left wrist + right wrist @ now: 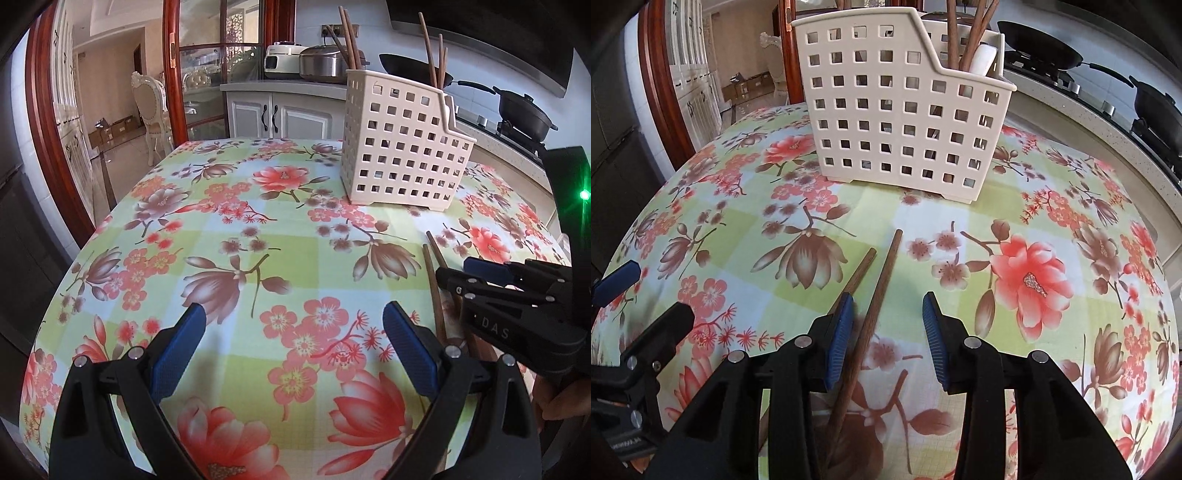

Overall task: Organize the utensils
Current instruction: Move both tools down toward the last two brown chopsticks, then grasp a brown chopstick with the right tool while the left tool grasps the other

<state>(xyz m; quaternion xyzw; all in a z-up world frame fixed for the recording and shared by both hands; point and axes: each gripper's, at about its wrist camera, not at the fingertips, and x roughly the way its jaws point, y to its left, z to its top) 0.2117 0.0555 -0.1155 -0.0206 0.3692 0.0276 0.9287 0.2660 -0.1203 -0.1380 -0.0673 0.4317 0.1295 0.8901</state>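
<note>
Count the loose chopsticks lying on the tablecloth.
2. One chopstick lies between the open right gripper fingers; the other chopstick lies just left of it, partly hidden by the left finger. More stand in the basket.

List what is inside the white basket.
The basket holds several upright wooden chopsticks and a white utensil handle. Their lower ends and anything else inside stay mostly hidden behind its perforated wall.

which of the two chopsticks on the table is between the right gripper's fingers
The longer-looking chopstick, whose tip lies nearer the basket. It runs between the open right gripper fingers; the other chopstick passes behind the left finger.
</note>
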